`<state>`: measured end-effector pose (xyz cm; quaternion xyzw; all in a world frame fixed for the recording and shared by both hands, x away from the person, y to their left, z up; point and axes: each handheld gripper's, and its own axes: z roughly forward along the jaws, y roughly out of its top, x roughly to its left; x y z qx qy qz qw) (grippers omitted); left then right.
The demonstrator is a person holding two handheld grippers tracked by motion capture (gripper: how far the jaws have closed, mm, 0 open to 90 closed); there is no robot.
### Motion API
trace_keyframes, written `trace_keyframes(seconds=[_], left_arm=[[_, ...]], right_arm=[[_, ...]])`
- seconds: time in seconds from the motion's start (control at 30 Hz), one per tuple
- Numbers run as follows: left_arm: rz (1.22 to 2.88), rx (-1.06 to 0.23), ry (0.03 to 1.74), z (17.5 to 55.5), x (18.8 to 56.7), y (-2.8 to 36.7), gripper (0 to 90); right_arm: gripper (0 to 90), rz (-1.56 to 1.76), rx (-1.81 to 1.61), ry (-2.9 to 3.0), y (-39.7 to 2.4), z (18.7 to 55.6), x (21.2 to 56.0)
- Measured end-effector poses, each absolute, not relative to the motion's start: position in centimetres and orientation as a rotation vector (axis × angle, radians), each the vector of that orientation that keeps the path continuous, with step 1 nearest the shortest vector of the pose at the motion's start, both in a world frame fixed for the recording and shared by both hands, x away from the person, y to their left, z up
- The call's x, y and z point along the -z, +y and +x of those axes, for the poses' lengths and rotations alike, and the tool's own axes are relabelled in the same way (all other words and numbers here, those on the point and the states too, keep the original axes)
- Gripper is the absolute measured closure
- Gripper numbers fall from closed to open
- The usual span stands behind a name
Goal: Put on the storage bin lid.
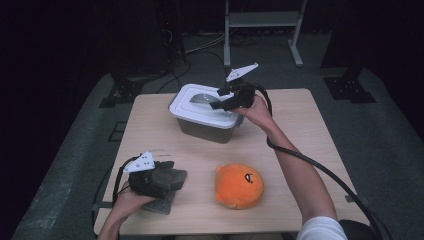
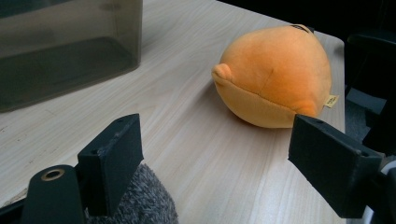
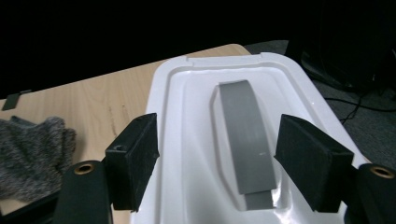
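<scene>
Hovering over the white lid (image 1: 200, 105) of the grey bin (image 1: 207, 127) near the table's (image 1: 300, 120) far edge, our right gripper (image 3: 217, 161) has its jaws spread wide on either side of the grey handle (image 3: 245, 140), nothing pinched yet. We judge the likely slip here: if we close off-centre, the pads could skate off the smooth handle or tip the lid askew. Our right forearm reaches diagonally from the near right corner, wrist bent, jaws angled down at the lid. Our left gripper (image 2: 224, 172) rests low by the near left corner, jaws apart and empty, over a grey knitted cloth (image 1: 165, 192), aimed across at the orange plush toy (image 1: 240, 185) beside the near edge.
</scene>
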<state>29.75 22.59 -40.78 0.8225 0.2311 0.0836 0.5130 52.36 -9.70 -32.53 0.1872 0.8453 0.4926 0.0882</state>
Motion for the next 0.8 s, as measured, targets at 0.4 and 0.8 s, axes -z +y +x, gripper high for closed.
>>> trace_keyframes(seconds=[0.4,0.8], left_arm=[[1.985,-0.210,0.565,29.7,40.9,23.1,16.9],[1.965,-0.211,0.565,29.6,40.5,23.2,16.9]], right_arm=[[32.9,0.565,-1.386,2.543,-7.9,54.4,33.3],[56.0,0.548,-1.339,2.543,-6.6,55.3,33.6]])
